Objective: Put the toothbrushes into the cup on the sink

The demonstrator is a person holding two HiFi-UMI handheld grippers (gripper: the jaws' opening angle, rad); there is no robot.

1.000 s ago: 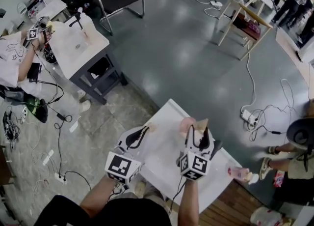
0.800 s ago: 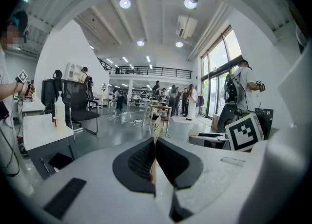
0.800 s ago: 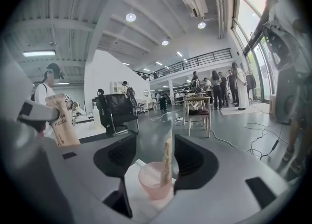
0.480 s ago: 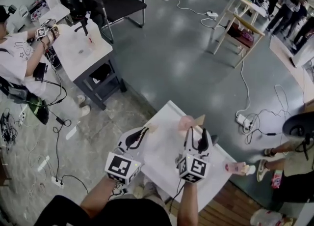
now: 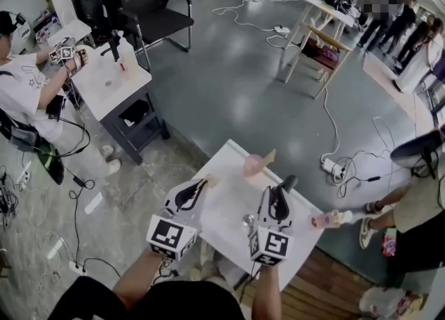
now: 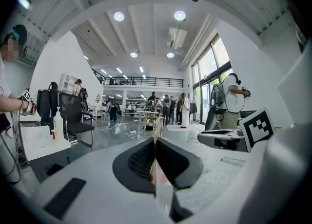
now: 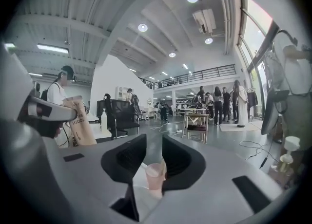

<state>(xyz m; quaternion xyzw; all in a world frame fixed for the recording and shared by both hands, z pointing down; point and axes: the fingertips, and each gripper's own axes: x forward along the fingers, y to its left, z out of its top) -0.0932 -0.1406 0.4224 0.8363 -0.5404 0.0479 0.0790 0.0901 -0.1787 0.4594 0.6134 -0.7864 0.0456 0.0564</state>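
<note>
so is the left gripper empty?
No, the left gripper is shut on a thin tan toothbrush pack sticking up between its jaws.

Bright ceiling lamps (image 6: 180, 15), window (image 6: 214, 67) glare; fisheye edges dark, perhaps blurred.

The middle of the white sink top (image 5: 226, 204) is bare and open up to the pink cup (image 5: 252, 165) at its far edge; a tan pack (image 5: 269, 156) stands just beside the cup's right; a pink bottle (image 5: 325, 220) lies at the right edge
</note>
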